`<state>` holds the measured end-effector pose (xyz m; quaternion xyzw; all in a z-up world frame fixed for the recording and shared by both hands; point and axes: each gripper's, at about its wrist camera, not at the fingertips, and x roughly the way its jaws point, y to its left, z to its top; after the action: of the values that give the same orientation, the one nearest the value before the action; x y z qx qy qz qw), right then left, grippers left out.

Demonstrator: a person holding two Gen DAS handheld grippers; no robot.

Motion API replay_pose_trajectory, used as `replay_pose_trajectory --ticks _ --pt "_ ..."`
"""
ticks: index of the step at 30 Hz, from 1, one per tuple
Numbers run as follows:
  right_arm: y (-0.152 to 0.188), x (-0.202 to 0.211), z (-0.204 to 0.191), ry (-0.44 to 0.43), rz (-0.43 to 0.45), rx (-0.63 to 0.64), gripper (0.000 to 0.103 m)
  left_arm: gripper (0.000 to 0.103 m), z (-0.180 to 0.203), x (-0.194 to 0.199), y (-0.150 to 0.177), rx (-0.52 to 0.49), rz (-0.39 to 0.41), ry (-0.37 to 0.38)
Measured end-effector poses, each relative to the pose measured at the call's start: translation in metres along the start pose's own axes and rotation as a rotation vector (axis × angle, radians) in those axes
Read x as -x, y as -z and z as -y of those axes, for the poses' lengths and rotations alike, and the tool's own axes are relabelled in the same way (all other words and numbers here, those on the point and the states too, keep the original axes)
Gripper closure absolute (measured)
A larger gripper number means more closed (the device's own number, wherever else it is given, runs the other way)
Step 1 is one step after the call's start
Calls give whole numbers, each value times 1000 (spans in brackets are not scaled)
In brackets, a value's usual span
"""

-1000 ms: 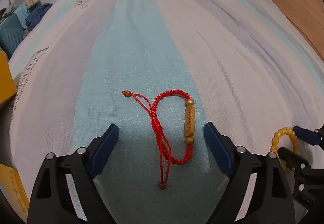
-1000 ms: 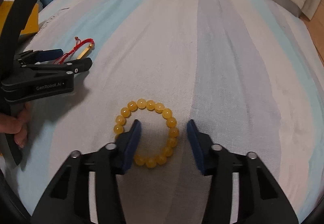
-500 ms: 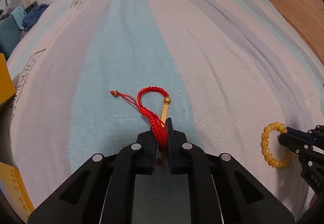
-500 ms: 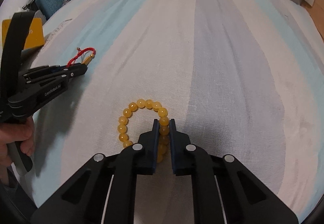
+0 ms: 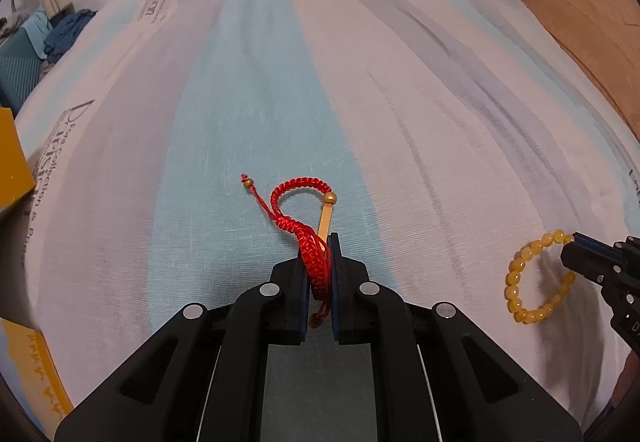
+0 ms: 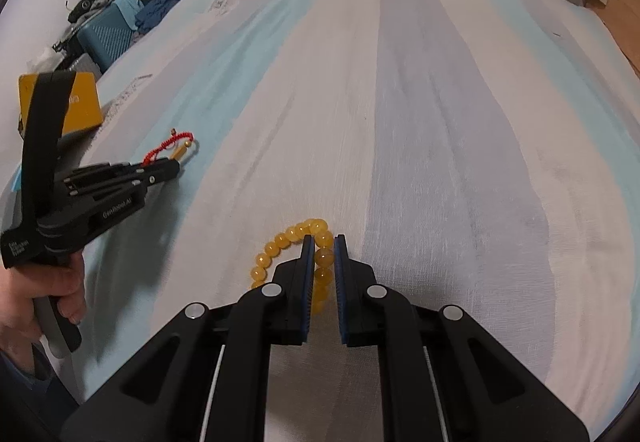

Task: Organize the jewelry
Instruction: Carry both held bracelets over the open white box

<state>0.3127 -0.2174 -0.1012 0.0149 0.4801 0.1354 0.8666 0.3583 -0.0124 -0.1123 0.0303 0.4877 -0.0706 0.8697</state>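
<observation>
A red braided cord bracelet (image 5: 298, 198) with a gold bar and gold beads is pinched in my left gripper (image 5: 319, 242), which is shut on it above the striped bedsheet. It also shows in the right wrist view (image 6: 172, 144), held by the left gripper (image 6: 170, 167). A yellow bead bracelet (image 6: 288, 238) is clamped in my right gripper (image 6: 321, 242), which is shut on its right side. In the left wrist view the bead bracelet (image 5: 520, 282) hangs from the right gripper (image 5: 574, 242) at the far right.
The striped bedsheet (image 5: 260, 82) covers the whole bed. A yellow box (image 6: 82, 102) stands at the bed's left edge, also in the left wrist view (image 5: 12, 158). A teal suitcase (image 6: 108, 34) with clothes stands beyond it. Wooden floor (image 5: 580, 14) lies at the right.
Both grippers went from open around their bracelets to shut on them. Both bracelets have since lifted a little off the sheet.
</observation>
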Motion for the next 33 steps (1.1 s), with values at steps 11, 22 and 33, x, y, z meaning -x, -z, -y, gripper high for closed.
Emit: replay_pose_trajectory --ticks 11,22,33 --pt "-8 12 2 -36 37 -26 94 96 1 23 3 2 21 5" --pt "-8 42 -8 -44 60 -48 94 96 2 67 17 11 28 13" --pt "-6 82 -28 -51 73 -49 94 96 -7 121 34 15 50 3"
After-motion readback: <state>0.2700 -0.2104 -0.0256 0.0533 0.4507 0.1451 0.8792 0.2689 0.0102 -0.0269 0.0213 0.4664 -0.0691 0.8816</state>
